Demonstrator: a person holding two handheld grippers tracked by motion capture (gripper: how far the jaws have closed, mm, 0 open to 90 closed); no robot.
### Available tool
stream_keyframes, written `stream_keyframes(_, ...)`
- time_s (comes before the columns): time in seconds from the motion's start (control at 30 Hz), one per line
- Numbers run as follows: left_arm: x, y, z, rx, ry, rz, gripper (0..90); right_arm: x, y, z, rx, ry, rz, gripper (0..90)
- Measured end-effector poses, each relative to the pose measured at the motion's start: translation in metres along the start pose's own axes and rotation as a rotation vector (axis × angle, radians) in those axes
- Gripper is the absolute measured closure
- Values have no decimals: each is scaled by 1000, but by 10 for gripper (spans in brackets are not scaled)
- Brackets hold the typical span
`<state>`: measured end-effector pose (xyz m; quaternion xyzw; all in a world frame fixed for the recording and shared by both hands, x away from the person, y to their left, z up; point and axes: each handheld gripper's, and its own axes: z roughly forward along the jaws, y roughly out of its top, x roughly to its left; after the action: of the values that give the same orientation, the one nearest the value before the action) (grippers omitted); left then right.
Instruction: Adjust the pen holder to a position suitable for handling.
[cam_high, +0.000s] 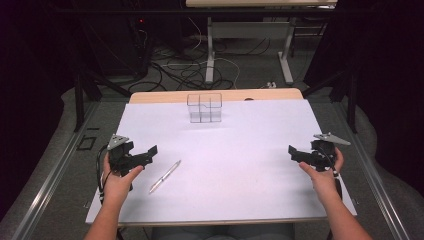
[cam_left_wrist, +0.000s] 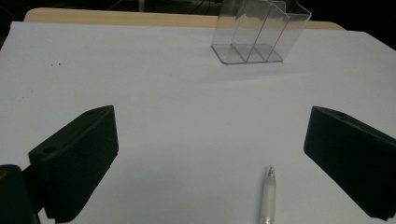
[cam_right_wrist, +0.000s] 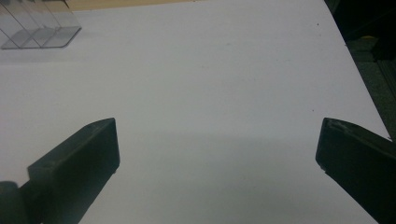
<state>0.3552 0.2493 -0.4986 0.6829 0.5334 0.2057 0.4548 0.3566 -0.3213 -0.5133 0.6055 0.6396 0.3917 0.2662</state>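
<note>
Hovering low over the white table (cam_high: 240, 165), the left tool (cam_high: 150, 152) has its jaws spread wide with nothing between the pads, and the pen (cam_high: 165, 176) lies flat on the sheet just ahead of it and a touch toward its right jaw. In the left gripper view the pen's (cam_left_wrist: 268, 196) frosted tip pokes up from the bottom edge, nearer the right jaw than the left, clear of both.

The pen looks light, thin and stiff, a smooth plastic barrel that will likely roll or skid if a pad nudges it sideways. The safest hold, by the look of it, is across the middle of the barrel, jaws straddling it squarely so it doesn't pivot or squirt out. Lying flush on the table, it leaves little room for the pads to get under.

Over on the far side, the right tool (cam_high: 295, 151) also stands fully open and empty, well apart from the pen. Beyond both tools sits the clear divided holder (cam_high: 204, 107), upright near the table's far edge.

Hard to read: the pen's rear end is cut off in the left gripper view, and the high view is too small to show cap or clip. The holder's transparent walls blur its compartment count.
</note>
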Motion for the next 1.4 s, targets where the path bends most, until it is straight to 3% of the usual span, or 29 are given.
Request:
stream_keyframes(0.43,-12,14,10,-14,-34,4,45,2,-3,1,15,-4,-5,0)
stream_keyframes(0.77,-20,24,18,-18,-29,6,45,7,-4,5,30,13,-13,0)
stream_keyframes(0.93,-27,35,21,-16,-31,22,52,10,-5,6,35,17,-16,0)
stream_keyframes(1.4,-56,87,46,1,-39,61,76,9,-7,6,43,25,-1,0)
